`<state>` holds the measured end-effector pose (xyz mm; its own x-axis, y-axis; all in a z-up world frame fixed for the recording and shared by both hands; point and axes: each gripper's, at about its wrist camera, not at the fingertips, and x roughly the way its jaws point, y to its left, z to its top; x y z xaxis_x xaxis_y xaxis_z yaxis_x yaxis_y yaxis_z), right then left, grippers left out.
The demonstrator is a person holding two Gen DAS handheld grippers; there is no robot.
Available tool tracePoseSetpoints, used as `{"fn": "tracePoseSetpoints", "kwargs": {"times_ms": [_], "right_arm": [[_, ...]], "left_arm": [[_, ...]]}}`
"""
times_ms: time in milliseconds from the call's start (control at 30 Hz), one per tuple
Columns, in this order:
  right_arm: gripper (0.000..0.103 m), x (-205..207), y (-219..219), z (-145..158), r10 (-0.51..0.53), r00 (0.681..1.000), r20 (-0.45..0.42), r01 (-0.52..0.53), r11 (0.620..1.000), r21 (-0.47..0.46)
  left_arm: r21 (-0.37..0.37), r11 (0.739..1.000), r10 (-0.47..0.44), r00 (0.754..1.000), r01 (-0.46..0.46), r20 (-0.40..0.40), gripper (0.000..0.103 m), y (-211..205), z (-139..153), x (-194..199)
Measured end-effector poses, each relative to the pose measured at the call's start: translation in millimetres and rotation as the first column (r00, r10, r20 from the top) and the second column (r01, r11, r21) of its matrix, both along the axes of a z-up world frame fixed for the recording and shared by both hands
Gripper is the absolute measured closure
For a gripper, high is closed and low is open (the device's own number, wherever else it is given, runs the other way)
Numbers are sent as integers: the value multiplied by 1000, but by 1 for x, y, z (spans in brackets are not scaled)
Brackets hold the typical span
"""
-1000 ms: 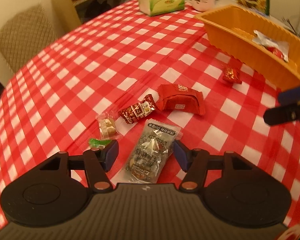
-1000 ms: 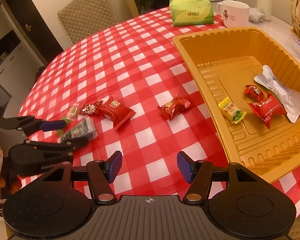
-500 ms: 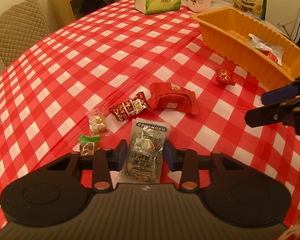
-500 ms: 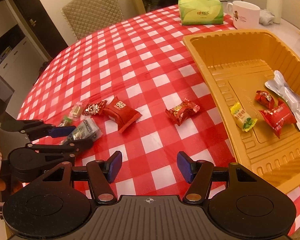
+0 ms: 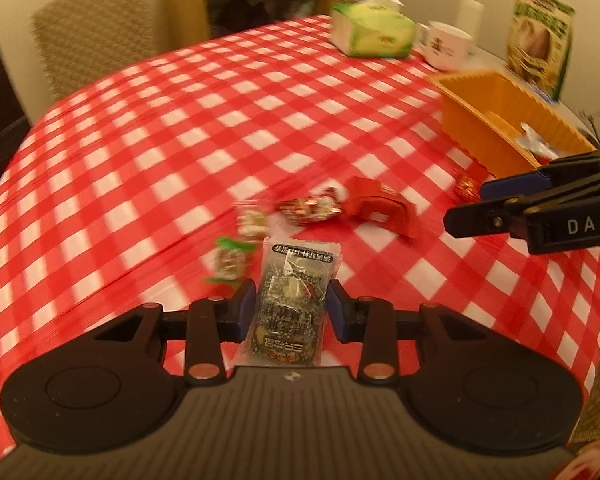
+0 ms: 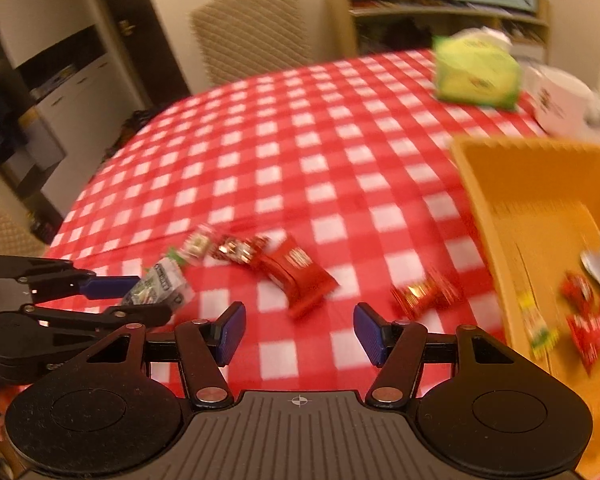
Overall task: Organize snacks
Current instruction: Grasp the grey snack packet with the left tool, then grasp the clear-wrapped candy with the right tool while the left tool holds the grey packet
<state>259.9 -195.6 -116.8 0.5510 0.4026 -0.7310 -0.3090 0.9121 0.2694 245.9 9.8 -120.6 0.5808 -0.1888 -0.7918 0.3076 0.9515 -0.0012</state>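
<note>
While clamped lengthwise in the left gripper, dark snack packet pointed toward orange tray at tablecloth's far-right edge, beyond half-open, empty right gripper.

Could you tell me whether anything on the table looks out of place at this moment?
Yes: several wrapped snacks lie loose on the checked tablecloth rather than in the orange tray: a red packet, a red candy and a few small sweets. The left gripper grips one dark snack packet.
</note>
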Motion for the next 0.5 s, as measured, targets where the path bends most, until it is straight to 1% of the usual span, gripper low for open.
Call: {"fn": "tracePoseSetpoints", "kwargs": {"times_ms": [167, 267, 333, 400, 500], "right_arm": [[44, 11, 26, 5, 107, 993, 51, -109, 994, 25], [58, 18, 46, 3, 155, 987, 51, -157, 987, 38], [61, 23, 58, 0, 170, 985, 40, -172, 984, 50], [67, 29, 69, -5, 177, 984, 29, -179, 983, 48], [70, 40, 83, -10, 182, 983, 7, -182, 981, 62]], "left_arm": [[-4, 994, 105, 994, -105, 27, 68, 30, 12, -4], [1, 988, 156, 987, -157, 37, 68, 46, 16, -5], [5, 982, 188, 981, -189, 45, 68, 55, 19, -6], [7, 974, 224, 973, -225, 52, 68, 63, 20, -5], [10, 962, 273, 960, -274, 58, 68, 76, 21, -3]]}}
